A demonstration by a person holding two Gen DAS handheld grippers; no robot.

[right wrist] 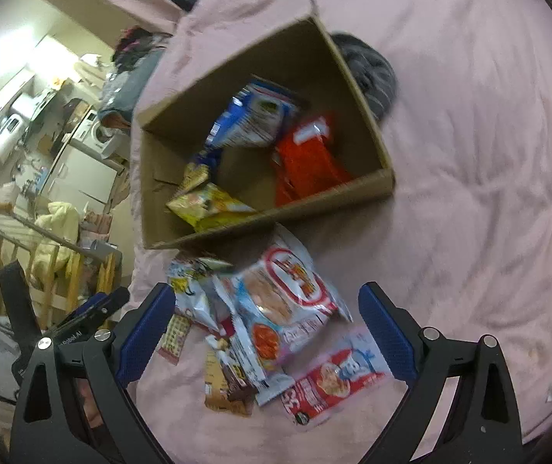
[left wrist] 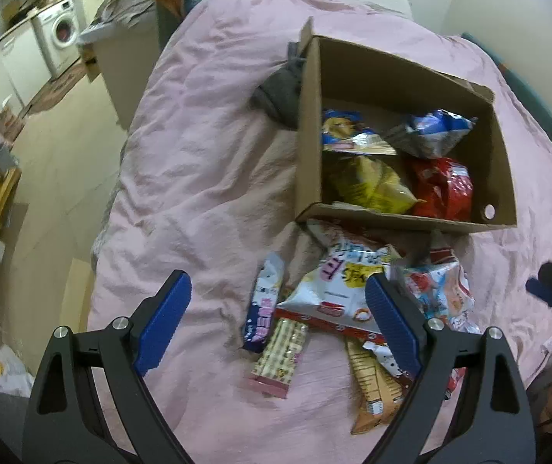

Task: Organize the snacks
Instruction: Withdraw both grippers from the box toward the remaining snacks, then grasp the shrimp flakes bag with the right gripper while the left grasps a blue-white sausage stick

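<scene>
Both tongs empty and spread wide: left tongs [left wrist: 278, 297] hover over the left side of the loose snack pile, right tongs [right wrist: 262, 307] over its right side, neither touching anything. Cardboard box [left wrist: 309, 147] sits on the pink bed cover [left wrist: 198, 154], open top, already holding a yellow bag [left wrist: 372, 185], a red bag [left wrist: 446, 189] and two blue-and-silver ones at the back. Rest of the snacks lie in an overlapping heap on the bed just in front of the box's near wall: big white chip bag [left wrist: 334, 286] on top, a narrow purple-and-white packet [left wrist: 262, 305] beside it, a slim biscuit stick pack [left wrist: 278, 355], a tan wafer bar [left wrist: 372, 382]. From the right wrist view, a white bag with red ring logo [right wrist: 295, 282] leans on a red-and-white flat pack [right wrist: 334, 379]. Handling guess: all light, crinkly, air-puffed foil, slippery and easy to crush (contents probably brittle), so pinch a crimped end seal or a flat corner, gentle squeeze, not the puffed middle. Bars are stiffer, take them across the narrow width. Soft bedding gives under pressure, so scooping low may snag fabric. Roughly a third boxed, judging by the counts
</scene>
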